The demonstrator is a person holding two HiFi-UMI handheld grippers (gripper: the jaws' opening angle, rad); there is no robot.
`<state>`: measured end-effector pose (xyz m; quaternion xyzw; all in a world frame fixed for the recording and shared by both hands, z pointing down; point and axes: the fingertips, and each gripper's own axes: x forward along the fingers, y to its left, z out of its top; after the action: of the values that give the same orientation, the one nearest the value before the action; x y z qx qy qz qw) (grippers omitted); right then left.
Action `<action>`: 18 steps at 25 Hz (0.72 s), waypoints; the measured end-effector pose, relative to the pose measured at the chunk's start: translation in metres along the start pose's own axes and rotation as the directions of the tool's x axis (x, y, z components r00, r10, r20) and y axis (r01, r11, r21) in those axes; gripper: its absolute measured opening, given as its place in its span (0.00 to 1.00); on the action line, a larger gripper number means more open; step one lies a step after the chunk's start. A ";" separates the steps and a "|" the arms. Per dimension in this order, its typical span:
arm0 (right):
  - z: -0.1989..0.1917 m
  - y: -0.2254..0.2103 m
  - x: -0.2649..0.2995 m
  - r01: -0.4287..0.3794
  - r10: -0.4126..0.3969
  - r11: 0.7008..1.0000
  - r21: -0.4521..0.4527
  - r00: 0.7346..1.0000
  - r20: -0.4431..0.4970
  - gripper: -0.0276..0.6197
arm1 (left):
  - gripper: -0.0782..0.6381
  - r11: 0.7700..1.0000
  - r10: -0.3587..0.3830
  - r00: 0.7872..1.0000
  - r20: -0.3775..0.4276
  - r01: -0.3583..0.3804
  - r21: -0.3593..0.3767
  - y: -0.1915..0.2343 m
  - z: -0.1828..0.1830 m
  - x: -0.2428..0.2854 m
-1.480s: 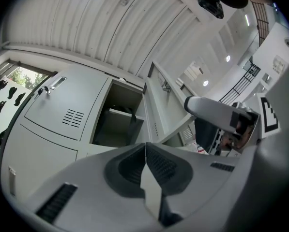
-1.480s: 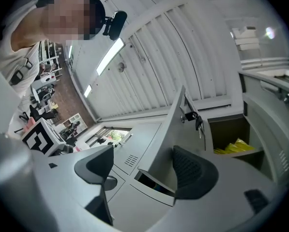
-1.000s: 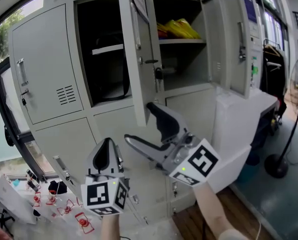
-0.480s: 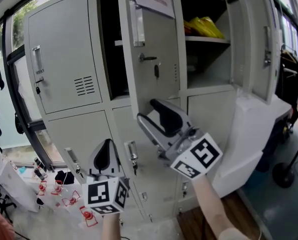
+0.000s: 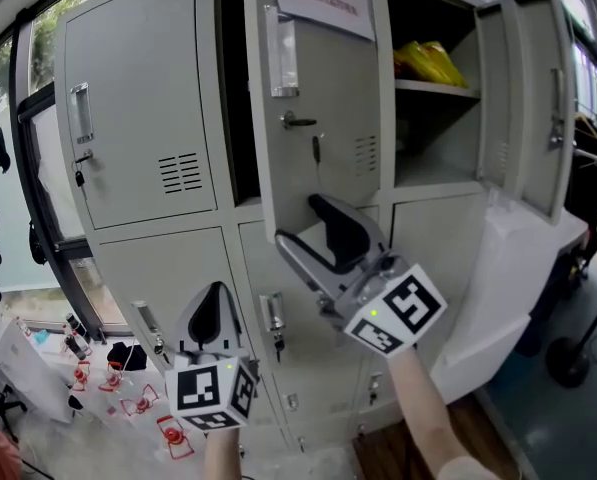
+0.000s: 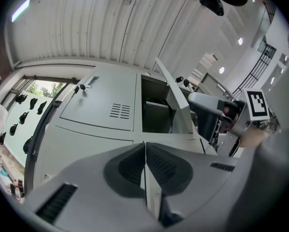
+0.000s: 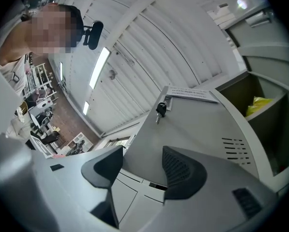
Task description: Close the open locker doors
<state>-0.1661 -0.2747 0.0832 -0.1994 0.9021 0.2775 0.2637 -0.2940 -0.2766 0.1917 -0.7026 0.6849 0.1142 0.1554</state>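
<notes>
The grey upper middle locker door (image 5: pixel 318 88) stands open, swung out toward me, with a paper notice, a handle and a key (image 5: pixel 317 148) in its lock. My right gripper (image 5: pixel 316 246) is at this door's lower edge. In the right gripper view the door (image 7: pixel 197 120) runs between the jaws; the right pad (image 7: pixel 183 173) lies along it, a gap shows at the left pad, and the jaws are opening. A second open door (image 5: pixel 538 98) hangs at the upper right. My left gripper (image 5: pixel 213 313) is shut and empty, low in front of the lower lockers.
A yellow bag (image 5: pixel 428 63) lies on a shelf in the open right locker. The left upper door (image 5: pixel 138 108) is closed. A white block (image 5: pixel 508 268) stands against the lockers at right, with a fan stand (image 5: pixel 578 353) beyond. Small items (image 5: pixel 108 388) litter the floor at left.
The right gripper's jaws have narrowed from wide open at the middle door's lower edge. That door's face now shows broader in the head view. The left gripper stays low and shut.
</notes>
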 end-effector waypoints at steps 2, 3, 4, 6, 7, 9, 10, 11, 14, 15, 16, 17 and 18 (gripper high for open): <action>-0.005 -0.007 0.002 0.017 -0.017 1.000 0.007 1.000 -0.004 0.41 | 0.12 1.000 0.002 1.000 -0.004 -0.002 -0.005 0.005 -0.004 0.002; -0.007 -0.011 0.003 0.030 -0.030 1.000 0.009 1.000 -0.006 0.41 | 0.12 1.000 0.002 1.000 -0.004 -0.002 -0.012 0.007 -0.005 0.004; -0.010 -0.015 0.004 0.043 -0.043 0.999 0.007 0.999 -0.009 0.41 | 0.12 1.000 0.001 1.000 -0.003 -0.001 -0.018 0.009 -0.005 0.006; -0.016 -0.020 0.009 0.062 -0.062 0.998 -0.013 0.998 -0.022 0.41 | 0.12 1.000 -0.006 1.000 0.002 0.006 -0.019 0.012 -0.006 0.012; -0.020 -0.021 0.012 0.066 -0.067 0.998 -0.024 0.997 -0.030 0.41 | 0.12 1.000 -0.011 1.000 0.005 0.011 -0.018 0.013 -0.006 0.015; -0.024 -0.022 0.017 0.069 -0.071 0.997 -0.038 0.997 -0.044 0.41 | 0.12 1.000 -0.021 1.000 0.007 0.021 -0.020 0.013 -0.008 0.021; -0.025 -0.023 0.019 0.072 -0.074 0.996 -0.043 0.996 -0.050 0.41 | 0.12 0.999 -0.025 1.000 0.007 0.025 -0.023 0.013 -0.009 0.023; -0.027 -0.025 0.020 0.078 -0.081 0.996 -0.052 0.995 -0.057 0.41 | 0.12 0.999 -0.029 1.000 0.005 0.030 -0.025 0.013 -0.011 0.024; -0.035 -0.030 0.025 0.098 -0.105 0.992 -0.086 0.991 -0.085 0.41 | 0.12 0.999 -0.044 0.999 -0.003 0.044 -0.030 0.012 -0.017 0.029; -0.038 -0.032 0.027 0.104 -0.112 0.991 -0.089 0.990 -0.092 0.41 | 0.12 0.998 -0.048 0.999 -0.007 0.048 -0.031 0.013 -0.020 0.031; -0.041 -0.033 0.028 0.110 -0.118 0.990 -0.089 0.988 -0.095 0.41 | 0.12 0.998 -0.052 0.999 -0.011 0.052 -0.032 0.014 -0.022 0.034; -0.043 -0.035 0.030 0.116 -0.125 0.989 -0.087 0.987 -0.097 0.41 | 0.12 0.998 -0.055 0.998 -0.013 0.055 -0.034 0.016 -0.024 0.036; -0.046 -0.036 0.033 0.124 -0.132 0.989 -0.087 0.986 -0.099 0.41 | 0.12 0.998 -0.058 0.998 -0.015 0.057 -0.036 0.018 -0.025 0.038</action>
<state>-0.1903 -0.3374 0.0821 -0.2815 0.8881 0.2852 0.2253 -0.3121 -0.3211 0.1995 -0.7256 0.6635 0.1165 0.1407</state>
